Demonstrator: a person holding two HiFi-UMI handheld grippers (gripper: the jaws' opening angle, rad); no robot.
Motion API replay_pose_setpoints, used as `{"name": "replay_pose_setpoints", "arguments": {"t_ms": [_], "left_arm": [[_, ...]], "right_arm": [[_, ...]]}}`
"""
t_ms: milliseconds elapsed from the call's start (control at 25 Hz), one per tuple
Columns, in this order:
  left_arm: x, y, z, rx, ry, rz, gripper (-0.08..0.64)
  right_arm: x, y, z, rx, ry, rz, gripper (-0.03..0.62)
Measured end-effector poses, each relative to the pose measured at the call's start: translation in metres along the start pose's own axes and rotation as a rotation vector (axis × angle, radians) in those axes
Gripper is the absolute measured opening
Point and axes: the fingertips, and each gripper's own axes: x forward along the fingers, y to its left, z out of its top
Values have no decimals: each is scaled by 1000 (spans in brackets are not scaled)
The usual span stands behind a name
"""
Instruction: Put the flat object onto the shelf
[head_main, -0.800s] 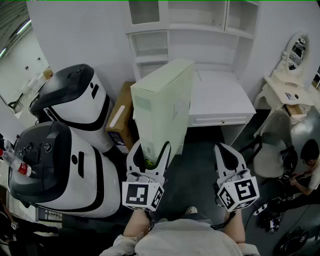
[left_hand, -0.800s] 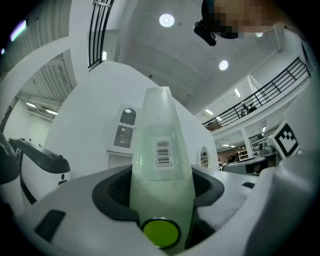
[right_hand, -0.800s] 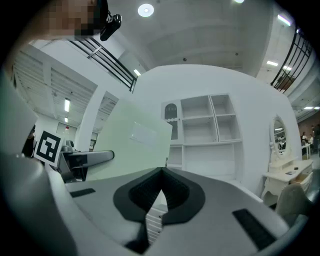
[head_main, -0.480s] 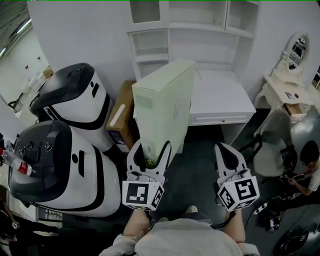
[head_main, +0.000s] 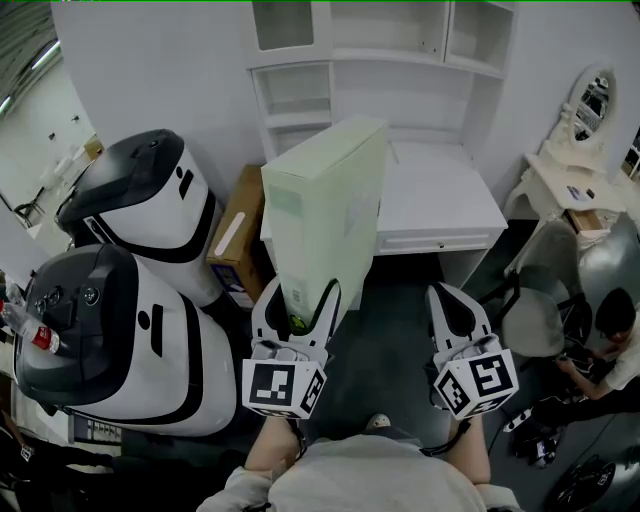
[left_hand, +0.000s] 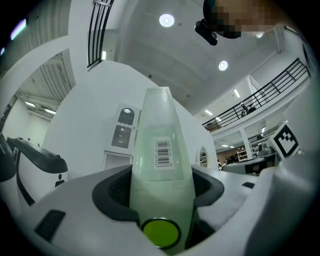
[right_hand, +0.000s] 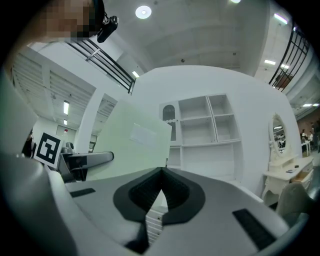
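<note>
The flat object is a tall pale green box (head_main: 325, 215) standing upright on its narrow end. My left gripper (head_main: 296, 300) is shut on its lower edge. In the left gripper view the box (left_hand: 161, 150) fills the gap between the dark pads (left_hand: 112, 192) and shows a barcode label. To the right of the box, my right gripper (head_main: 452, 305) is shut with nothing in it, its tips meeting (right_hand: 162, 172). The white shelf unit (head_main: 300, 95) rises behind the box, above a white desk (head_main: 440, 200). Box (right_hand: 132, 145) and shelves (right_hand: 205, 125) both appear in the right gripper view.
Two large white and black machines (head_main: 140, 190) (head_main: 100, 330) stand at the left. A cardboard box (head_main: 235, 235) leans between them and the desk. A dressing table with a mirror (head_main: 585, 120), a chair (head_main: 535, 320) and a person (head_main: 615, 330) are at the right.
</note>
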Motion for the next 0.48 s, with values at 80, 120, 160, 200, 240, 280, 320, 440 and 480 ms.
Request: {"name": "replay_pose_setpoints", "arguments": {"t_ms": [80, 120, 160, 200, 240, 280, 320, 440, 480], "left_arm": [[5, -5, 1, 2, -5, 2, 285], [8, -7, 1, 4, -8, 3, 285], [11, -10, 1, 7, -10, 6, 285], [15, -14, 2, 10, -14, 8, 285], [19, -18, 2, 12, -18, 12, 285], [22, -21, 2, 15, -23, 16, 285], [26, -25, 3, 17, -28, 20, 285], [36, -37, 3, 24, -39, 36, 285], [39, -41, 2, 27, -43, 41, 285]], "right_arm": [[1, -9, 0, 5, -11, -10, 5], [1, -14, 1, 2, -17, -14, 5], [1, -19, 2, -3, -22, -14, 5], [1, -25, 3, -7, -26, -11, 5], [0, -31, 3, -10, -29, -7, 6], [0, -37, 4, -12, -32, -4, 5], [-1, -43, 4, -13, -35, 0, 6], [-3, -59, 3, -18, -32, 18, 6], [-4, -63, 2, -22, -31, 29, 6]]}}
